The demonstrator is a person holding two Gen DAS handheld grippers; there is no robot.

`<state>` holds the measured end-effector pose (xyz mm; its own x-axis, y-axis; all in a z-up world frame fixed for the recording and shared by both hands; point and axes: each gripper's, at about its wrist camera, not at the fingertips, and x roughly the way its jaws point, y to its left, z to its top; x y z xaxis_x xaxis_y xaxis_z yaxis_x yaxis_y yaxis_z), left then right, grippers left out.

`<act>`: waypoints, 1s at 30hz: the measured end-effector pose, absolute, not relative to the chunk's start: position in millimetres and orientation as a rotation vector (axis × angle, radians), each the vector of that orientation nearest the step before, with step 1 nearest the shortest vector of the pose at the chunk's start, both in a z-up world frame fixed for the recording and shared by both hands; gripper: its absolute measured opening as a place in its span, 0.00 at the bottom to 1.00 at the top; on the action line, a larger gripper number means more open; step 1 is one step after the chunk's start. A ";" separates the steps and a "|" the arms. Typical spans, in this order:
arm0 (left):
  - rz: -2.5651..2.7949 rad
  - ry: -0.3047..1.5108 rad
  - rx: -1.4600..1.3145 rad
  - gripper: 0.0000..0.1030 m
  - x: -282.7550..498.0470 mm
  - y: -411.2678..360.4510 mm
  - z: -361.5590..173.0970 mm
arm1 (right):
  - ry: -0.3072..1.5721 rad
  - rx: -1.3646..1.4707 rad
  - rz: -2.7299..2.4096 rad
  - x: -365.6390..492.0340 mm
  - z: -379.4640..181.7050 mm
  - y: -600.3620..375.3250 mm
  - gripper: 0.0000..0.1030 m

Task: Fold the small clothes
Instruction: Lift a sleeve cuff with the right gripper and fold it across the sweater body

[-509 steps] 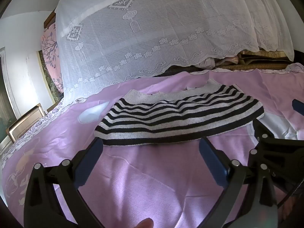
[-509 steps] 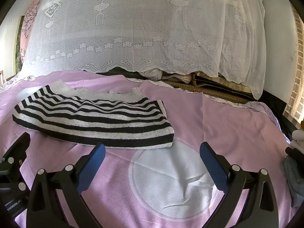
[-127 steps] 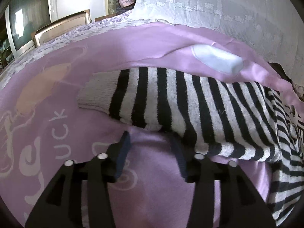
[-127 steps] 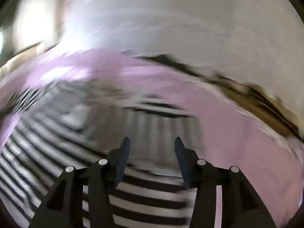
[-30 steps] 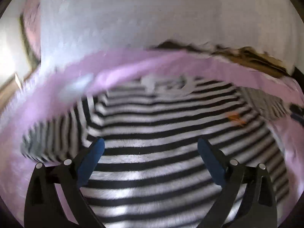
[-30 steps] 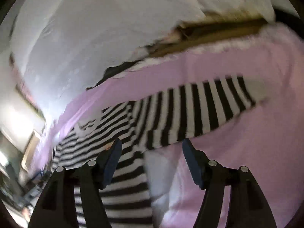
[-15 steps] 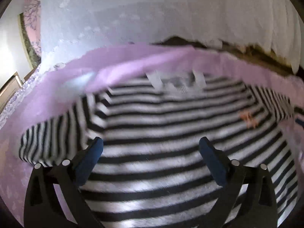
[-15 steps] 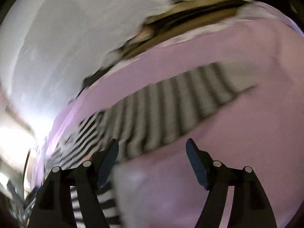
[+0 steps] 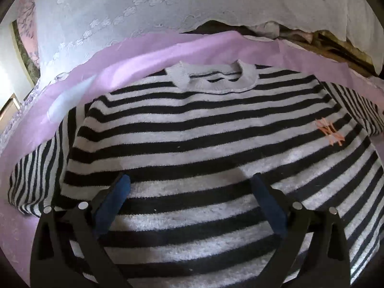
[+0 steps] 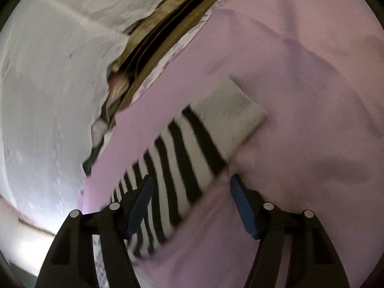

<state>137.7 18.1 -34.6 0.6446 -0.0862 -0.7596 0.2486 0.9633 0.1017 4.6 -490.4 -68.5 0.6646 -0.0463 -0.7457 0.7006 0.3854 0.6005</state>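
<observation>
A black-and-white striped sweater (image 9: 192, 124) lies spread flat, front up, on the pink sheet (image 9: 144, 55), its grey collar (image 9: 211, 79) at the far side. A small orange mark (image 9: 330, 135) sits on its right chest. My left gripper (image 9: 190, 178) hovers open just over the sweater's lower body, nothing between its fingers. In the right wrist view the sweater's right sleeve (image 10: 192, 148) runs diagonally, grey cuff (image 10: 230, 110) outward. My right gripper (image 10: 191, 179) straddles the sleeve near the cuff; its jaws are closing, and the pads stand apart from the cloth.
A white lace curtain (image 9: 144, 7) hangs along the far edge of the bed, with dark bedding and boards (image 10: 153, 36) showing under it. Bare pink sheet (image 10: 300, 96) extends to the right of the sleeve. The left sleeve (image 9: 36, 168) lies stretched out to the left.
My left gripper has sunk closer to the sweater's body. My right gripper has rolled and dropped toward the sleeve's cuff end, so the sleeve now runs diagonally between its fingers.
</observation>
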 end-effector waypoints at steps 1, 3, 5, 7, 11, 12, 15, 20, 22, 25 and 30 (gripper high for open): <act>-0.222 0.835 0.208 0.95 133.4 11.4 -26.6 | 0.693 1.091 -0.541 7.7 -69.5 -494.4 0.65; -0.267 0.796 0.223 0.95 127.9 -2.6 -15.0 | 0.655 1.079 -0.579 16.0 -72.2 -496.7 0.49; -0.305 0.750 0.249 0.95 123.0 -23.7 -6.5 | 0.631 1.050 -0.601 15.4 -76.6 -497.4 0.25; -0.314 0.760 0.252 0.95 129.7 -45.8 -12.8 | 0.595 1.099 -0.562 6.0 -81.3 -502.8 0.07; -0.298 0.921 0.208 0.96 161.2 -67.7 -54.8 | 0.530 1.083 -0.480 -1.2 -59.7 -499.6 0.07; -0.307 0.924 0.188 0.96 161.5 -65.5 -53.8 | 0.528 1.044 -0.460 1.5 -49.5 -494.0 0.07; -0.324 0.906 0.116 0.96 158.0 -47.6 -45.3 | 0.520 0.964 -0.399 12.9 -24.9 -472.8 0.07; -0.314 0.905 0.143 0.96 156.9 -20.3 -31.7 | 0.552 0.838 -0.303 40.4 8.9 -426.7 0.07; -0.272 0.860 0.201 0.96 155.3 -3.8 -21.2 | 0.563 0.798 -0.262 53.3 22.5 -405.2 0.07; -0.196 0.816 0.209 0.96 156.6 36.5 -11.1 | 0.566 0.766 -0.227 68.7 36.9 -381.2 0.07; -0.168 0.838 0.067 0.96 163.4 96.0 -20.2 | 0.609 0.694 -0.163 98.1 50.6 -325.8 0.07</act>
<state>163.4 96.0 -20.2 0.6566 -0.1217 -0.7444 0.1744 0.9847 -0.0072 98.1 -325.8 50.6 0.8153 0.0565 -0.5762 0.3364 0.7638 0.5508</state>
